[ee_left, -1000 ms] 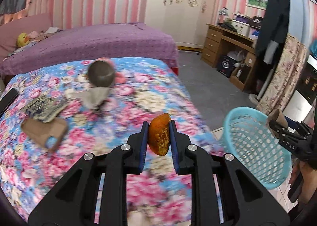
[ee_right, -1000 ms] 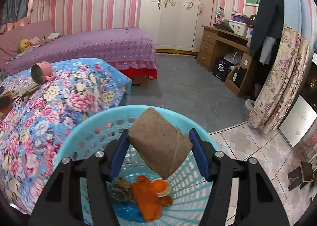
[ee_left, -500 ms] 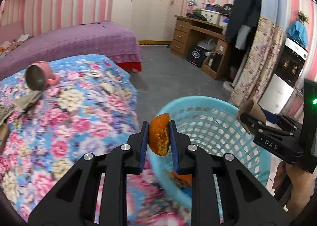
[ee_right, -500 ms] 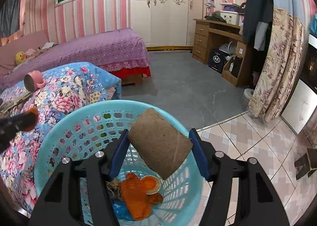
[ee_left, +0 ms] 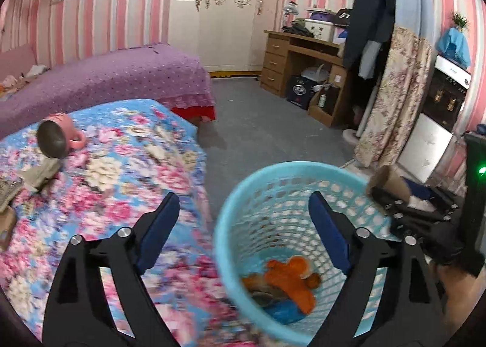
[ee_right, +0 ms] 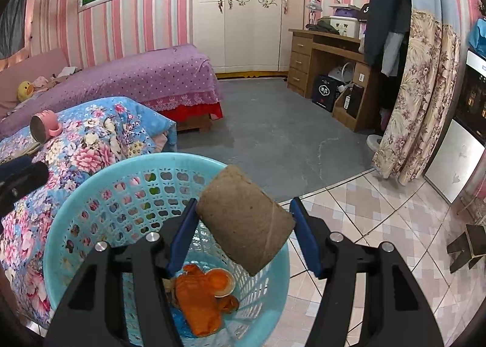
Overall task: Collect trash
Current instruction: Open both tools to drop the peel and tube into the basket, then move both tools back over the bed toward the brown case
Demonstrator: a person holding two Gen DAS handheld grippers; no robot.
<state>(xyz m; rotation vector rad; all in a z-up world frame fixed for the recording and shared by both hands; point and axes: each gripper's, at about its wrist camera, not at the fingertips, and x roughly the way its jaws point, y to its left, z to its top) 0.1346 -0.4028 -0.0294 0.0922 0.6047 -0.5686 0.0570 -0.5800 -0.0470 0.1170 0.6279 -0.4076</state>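
Left claw (ee_left: 243, 225) was wide open and empty over the basket (ee_left: 231, 195) at lower right of the frame, while the right claw (ee_right: 243, 234) gripped a cardboard roll (ee_right: 246, 216), long axis tilted down-right, right above the basket's (ee_right: 91, 183) near rim.

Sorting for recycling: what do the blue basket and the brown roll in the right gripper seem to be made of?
Basket: likely moulded plastic, smooth and slightly glossy, with a regular grid of punched holes. Brown roll: apparently cardboard, matte and fibrous, with a spiral seam line; whether it is a hollow tube cannot be told. The right gripper holds it above the basket.
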